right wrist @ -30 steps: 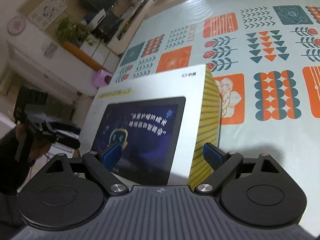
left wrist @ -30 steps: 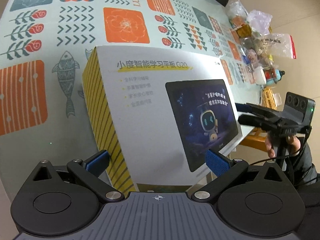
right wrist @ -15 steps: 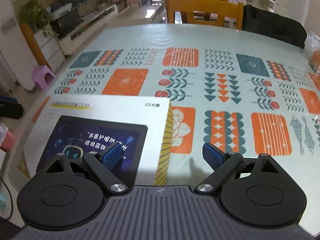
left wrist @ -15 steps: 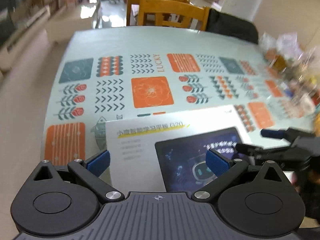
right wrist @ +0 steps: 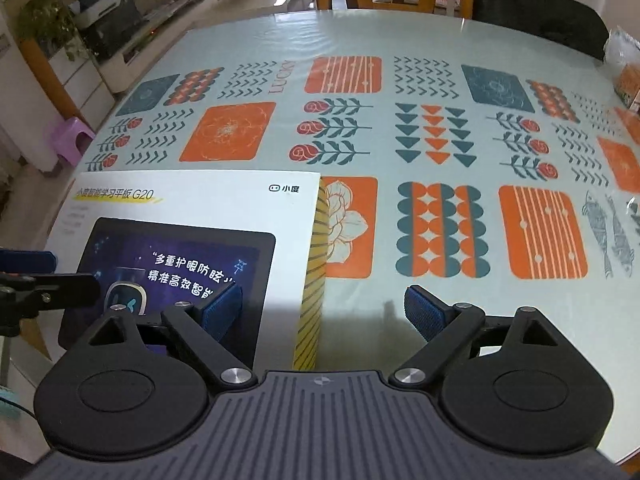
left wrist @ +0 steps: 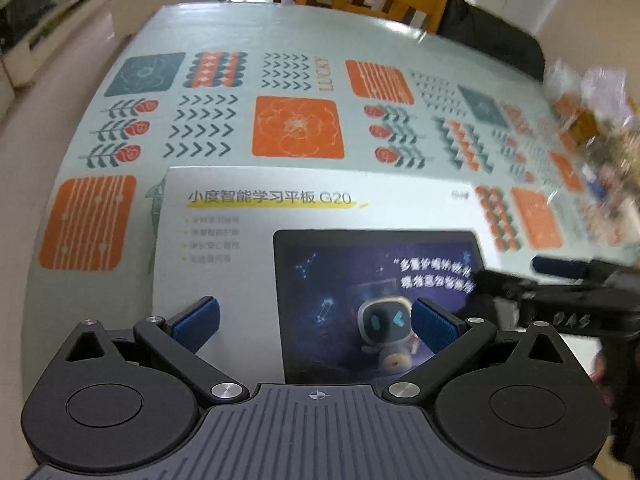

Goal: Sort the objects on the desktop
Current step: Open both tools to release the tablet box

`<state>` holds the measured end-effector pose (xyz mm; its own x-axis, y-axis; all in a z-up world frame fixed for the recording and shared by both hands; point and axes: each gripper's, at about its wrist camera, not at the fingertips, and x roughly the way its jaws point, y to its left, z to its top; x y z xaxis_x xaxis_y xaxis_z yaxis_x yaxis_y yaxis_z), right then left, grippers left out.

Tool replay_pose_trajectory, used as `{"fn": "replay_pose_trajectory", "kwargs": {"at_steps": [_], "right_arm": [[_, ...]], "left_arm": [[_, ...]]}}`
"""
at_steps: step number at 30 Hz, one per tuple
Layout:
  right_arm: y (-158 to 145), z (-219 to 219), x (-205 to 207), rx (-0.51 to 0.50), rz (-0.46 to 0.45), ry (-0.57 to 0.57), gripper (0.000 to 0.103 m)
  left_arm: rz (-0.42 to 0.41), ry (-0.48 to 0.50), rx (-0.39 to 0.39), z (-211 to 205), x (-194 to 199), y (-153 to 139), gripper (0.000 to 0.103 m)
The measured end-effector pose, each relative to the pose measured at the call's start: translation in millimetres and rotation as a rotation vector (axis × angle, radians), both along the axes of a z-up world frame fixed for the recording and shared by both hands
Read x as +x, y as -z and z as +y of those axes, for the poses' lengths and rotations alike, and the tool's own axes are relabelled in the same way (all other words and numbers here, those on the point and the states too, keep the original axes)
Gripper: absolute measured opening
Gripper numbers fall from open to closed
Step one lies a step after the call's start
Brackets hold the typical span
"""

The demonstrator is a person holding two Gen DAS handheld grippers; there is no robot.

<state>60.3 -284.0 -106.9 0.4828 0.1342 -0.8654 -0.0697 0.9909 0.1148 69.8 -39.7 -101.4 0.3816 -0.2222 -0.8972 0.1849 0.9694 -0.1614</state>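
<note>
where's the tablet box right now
The tablet box lies flat on the patterned table at its near left edge, beside the orange flower square, under both open grippers.

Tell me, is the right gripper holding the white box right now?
No, the right gripper is open and empty above the white box, which lies flat on the table.

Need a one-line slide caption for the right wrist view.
Open right claw above the yellow-striped edge of a white tablet box lying flat on the patterned tablecloth.
</note>
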Motion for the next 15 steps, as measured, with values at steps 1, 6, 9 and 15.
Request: {"fn": "replay_pose_trajectory", "kwargs": {"at_steps": [1,6,9,15], "right_arm": [[1,-1,0,0.005,0.001,0.0,0.103],[2,0,-3,-0.002,-0.012,0.0,0.103],[1,3,-7,-0.018,-0.029,0.003,0.103],[2,2,-10,-0.015,-0.044,0.02,0.103]], "left_arm": [[-0.007,0.013,0.039,-6,-1,1,0.103],[-0.042,0.012,0.111,-18,-6,8,0.103],[-0.031,0.005,0.092,-15,-4,8,0.103],[-0.069,0.024,0.141,-22,-13,12,0.103]]}}
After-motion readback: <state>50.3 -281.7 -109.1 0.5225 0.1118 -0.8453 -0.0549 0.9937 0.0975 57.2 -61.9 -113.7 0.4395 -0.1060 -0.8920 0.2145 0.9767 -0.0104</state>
